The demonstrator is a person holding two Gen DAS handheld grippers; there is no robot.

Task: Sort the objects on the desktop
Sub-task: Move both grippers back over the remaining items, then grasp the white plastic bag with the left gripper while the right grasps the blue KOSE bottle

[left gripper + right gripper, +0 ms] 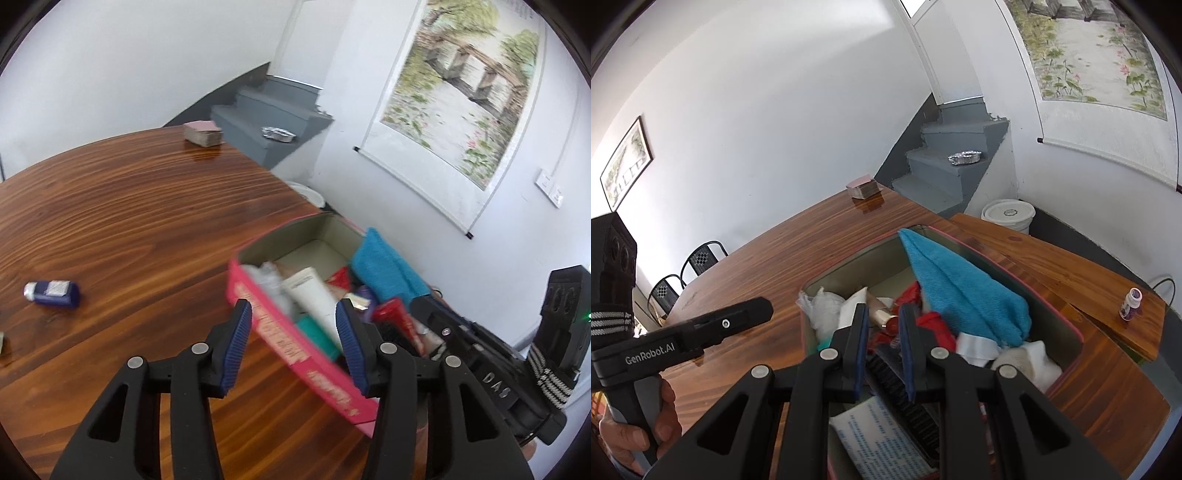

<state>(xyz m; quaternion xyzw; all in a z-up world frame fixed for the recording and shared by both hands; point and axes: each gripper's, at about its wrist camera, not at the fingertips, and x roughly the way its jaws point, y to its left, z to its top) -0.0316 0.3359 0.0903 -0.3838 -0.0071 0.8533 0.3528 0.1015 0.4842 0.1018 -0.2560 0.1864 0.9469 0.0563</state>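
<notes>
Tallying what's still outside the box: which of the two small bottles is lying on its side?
The dark blue bottle on the main tabletop lies flat, silver cap leftward. The white-capped purple bottle stands upright on the side board.

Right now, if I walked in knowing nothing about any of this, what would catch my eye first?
Probably the pink box near the edge of the wooden table, crammed with odds and ends, a bright blue towel draped over its far corner. The left gripper stands open over the box's near wall, while the right gripper is shut on a black brush inside. A small dark blue bottle lies alone out on the table.
</notes>
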